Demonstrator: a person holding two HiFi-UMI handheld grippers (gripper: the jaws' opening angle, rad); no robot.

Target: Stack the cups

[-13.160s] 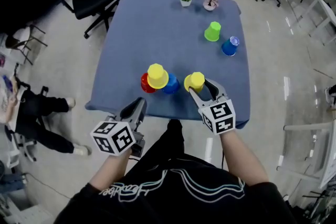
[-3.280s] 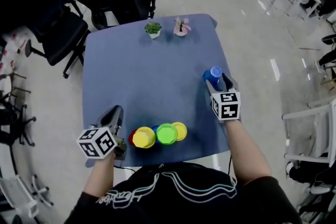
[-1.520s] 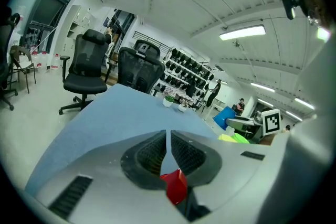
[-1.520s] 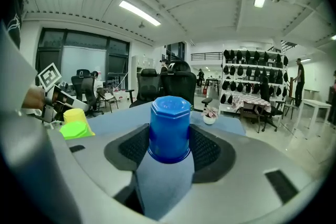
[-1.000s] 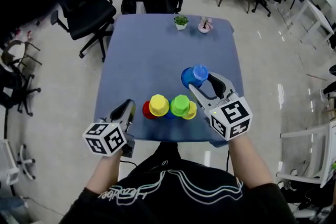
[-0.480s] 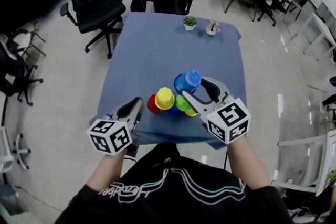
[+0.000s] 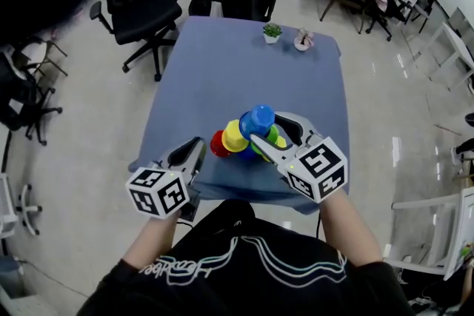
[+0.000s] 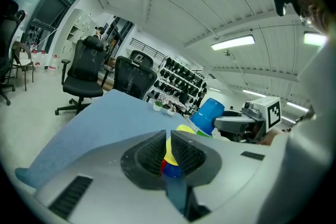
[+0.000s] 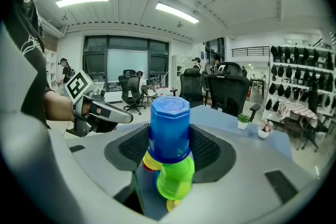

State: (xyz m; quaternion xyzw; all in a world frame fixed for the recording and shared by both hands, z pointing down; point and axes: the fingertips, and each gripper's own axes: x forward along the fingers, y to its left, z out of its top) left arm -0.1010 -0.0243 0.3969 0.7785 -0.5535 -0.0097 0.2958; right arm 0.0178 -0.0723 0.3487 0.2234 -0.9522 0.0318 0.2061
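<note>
At the near edge of the blue table [image 7: 222, 63], my right gripper [image 7: 264, 126] clamps the upturned blue cup [image 7: 258, 117] just above the pyramid's yellow cup [image 7: 234, 135] and green cup [image 7: 272, 134]. The capping step looks at hand: centre it across both, lower, release. My left gripper [image 7: 194, 148] hangs nearby, jaws all but together on nothing.
</note>
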